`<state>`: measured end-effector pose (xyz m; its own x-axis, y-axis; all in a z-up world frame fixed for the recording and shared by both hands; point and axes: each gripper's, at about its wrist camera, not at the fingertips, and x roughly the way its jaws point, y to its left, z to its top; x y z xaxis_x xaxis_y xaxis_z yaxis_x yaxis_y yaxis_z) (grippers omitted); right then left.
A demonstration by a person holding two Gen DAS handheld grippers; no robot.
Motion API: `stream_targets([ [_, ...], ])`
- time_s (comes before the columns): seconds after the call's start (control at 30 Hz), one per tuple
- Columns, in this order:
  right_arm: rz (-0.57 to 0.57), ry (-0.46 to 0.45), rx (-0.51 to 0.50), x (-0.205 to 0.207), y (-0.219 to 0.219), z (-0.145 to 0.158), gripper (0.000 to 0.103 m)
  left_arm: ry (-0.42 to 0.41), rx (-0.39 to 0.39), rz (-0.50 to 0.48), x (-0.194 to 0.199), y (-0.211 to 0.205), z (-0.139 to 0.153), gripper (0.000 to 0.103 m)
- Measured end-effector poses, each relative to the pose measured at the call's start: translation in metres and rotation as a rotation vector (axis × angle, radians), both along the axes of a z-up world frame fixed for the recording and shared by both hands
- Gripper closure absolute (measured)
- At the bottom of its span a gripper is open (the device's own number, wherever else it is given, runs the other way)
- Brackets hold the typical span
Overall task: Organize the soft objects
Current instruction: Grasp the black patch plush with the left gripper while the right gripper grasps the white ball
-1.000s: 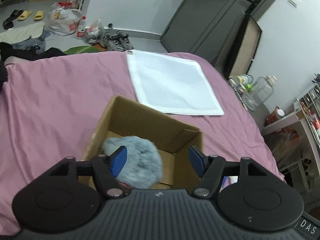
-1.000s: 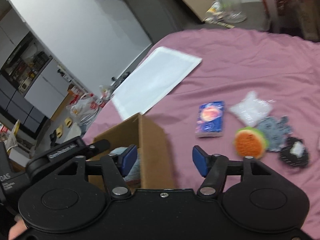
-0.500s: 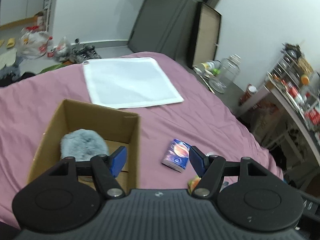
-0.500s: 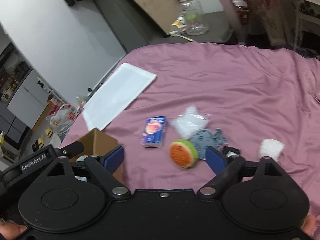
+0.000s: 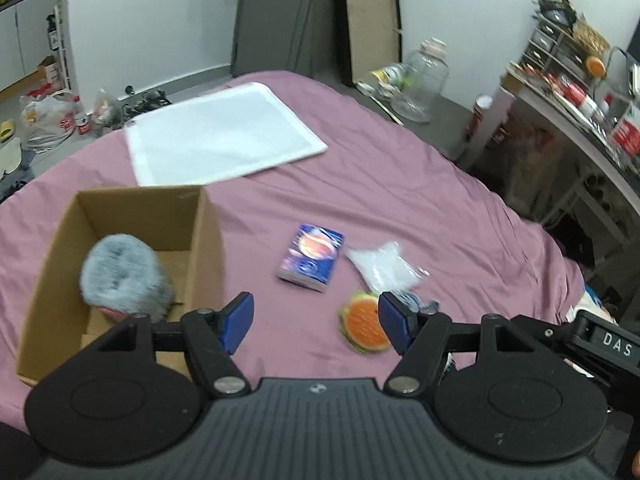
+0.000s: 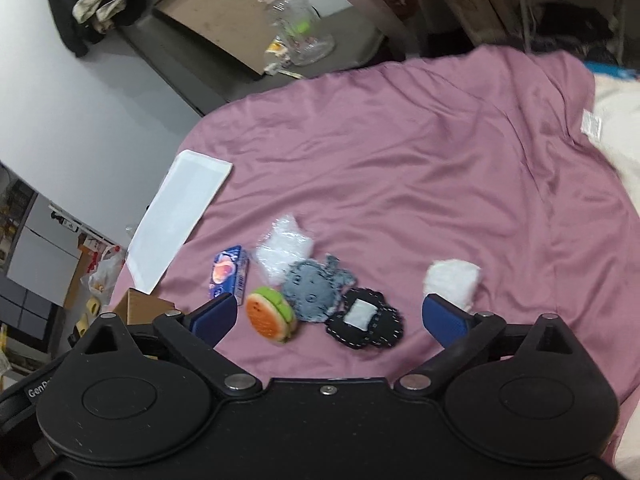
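Left wrist view: cardboard box point(image 5: 120, 256) on the pink bedsheet point(image 5: 400, 184), one grey fluffy toy point(image 5: 122, 276) inside; both grippers empty, jaws spread wide.
Right of the box lie a blue packet point(image 5: 312, 257), clear bag point(image 5: 382, 266) and orange round toy point(image 5: 366, 326). Left gripper point(image 5: 316, 322) and right gripper point(image 6: 326, 314) hover over this cluster; crowded pieces risk a double grab or a snagged sheet.
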<state>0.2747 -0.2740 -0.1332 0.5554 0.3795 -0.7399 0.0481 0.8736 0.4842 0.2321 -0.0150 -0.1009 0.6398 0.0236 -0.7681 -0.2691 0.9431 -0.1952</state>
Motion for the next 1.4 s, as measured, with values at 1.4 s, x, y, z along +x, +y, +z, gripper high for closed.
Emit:
stream_targets([
  [1.4, -0.204, 0.213, -0.050, 0.036, -0.058, -0.093, 0.043, 0.209, -0.107, 0.033, 0.069, -0.117, -0.116, 0.036],
])
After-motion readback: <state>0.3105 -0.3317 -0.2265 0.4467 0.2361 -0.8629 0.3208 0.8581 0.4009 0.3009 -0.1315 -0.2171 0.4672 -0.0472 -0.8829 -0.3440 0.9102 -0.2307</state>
